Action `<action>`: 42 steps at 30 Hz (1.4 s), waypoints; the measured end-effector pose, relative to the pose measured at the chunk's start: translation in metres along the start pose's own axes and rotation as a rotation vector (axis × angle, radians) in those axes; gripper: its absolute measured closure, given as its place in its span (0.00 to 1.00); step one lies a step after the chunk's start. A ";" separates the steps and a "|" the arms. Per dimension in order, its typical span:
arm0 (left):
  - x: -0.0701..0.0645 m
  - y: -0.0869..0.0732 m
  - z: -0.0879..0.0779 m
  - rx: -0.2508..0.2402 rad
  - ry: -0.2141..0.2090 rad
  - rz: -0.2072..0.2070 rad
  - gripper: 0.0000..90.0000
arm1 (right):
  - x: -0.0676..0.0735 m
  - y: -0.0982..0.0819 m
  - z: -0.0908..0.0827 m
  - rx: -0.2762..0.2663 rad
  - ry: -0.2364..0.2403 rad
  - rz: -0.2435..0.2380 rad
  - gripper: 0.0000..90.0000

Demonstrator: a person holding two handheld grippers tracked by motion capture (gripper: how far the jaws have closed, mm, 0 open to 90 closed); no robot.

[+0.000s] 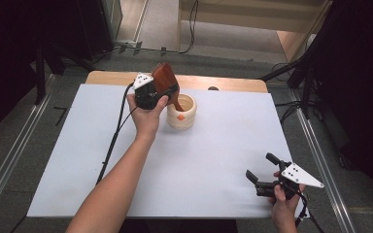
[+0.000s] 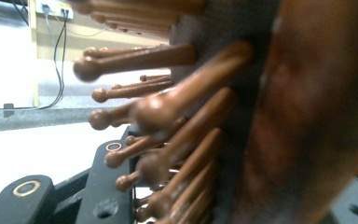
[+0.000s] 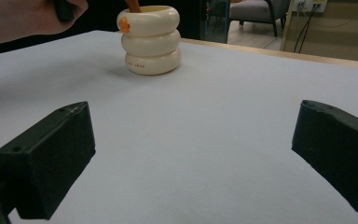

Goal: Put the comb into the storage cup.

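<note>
Between the left gripper's (image 1: 161, 92) jaws: a reddish-brown wooden paddle hairbrush (image 1: 164, 77), clamped across its head, ball-tipped wooden pins (image 2: 168, 112) facing the camera. Handle end points down into the cream ribbed ceramic cup (image 1: 181, 111) at the far middle of the white table mat (image 1: 213, 160). Brush looks rigid, light and lacquer-slick, so it will probably pivot in the jaws; a grip on the flat head edges seems best. The cup probably tips easily. Right gripper (image 1: 262, 175) sits near the front right, jaws wide apart, holding nothing.

small print on cream holder (image 3: 150, 39), unreadable
</note>
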State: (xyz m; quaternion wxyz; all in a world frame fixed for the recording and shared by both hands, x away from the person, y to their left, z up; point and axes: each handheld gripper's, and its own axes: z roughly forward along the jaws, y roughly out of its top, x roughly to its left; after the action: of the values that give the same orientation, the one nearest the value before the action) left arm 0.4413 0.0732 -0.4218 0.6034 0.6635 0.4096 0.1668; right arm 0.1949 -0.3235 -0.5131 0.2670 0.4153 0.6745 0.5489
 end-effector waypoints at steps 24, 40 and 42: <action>0.002 -0.014 0.012 0.014 0.025 -0.056 0.59 | -0.001 0.000 -0.001 -0.004 0.001 0.004 0.00; -0.010 -0.017 0.020 0.014 0.042 -0.067 0.58 | -0.001 0.000 -0.001 -0.010 0.002 0.007 0.00; -0.010 -0.017 0.020 0.013 0.043 -0.076 0.58 | -0.001 0.000 -0.001 -0.010 0.003 0.009 0.00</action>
State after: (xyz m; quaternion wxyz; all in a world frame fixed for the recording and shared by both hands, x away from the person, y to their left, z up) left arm 0.4440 0.0513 -0.4393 0.5961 0.6478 0.4482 0.1553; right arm 0.1950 -0.3251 -0.5133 0.2659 0.4162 0.6701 0.5542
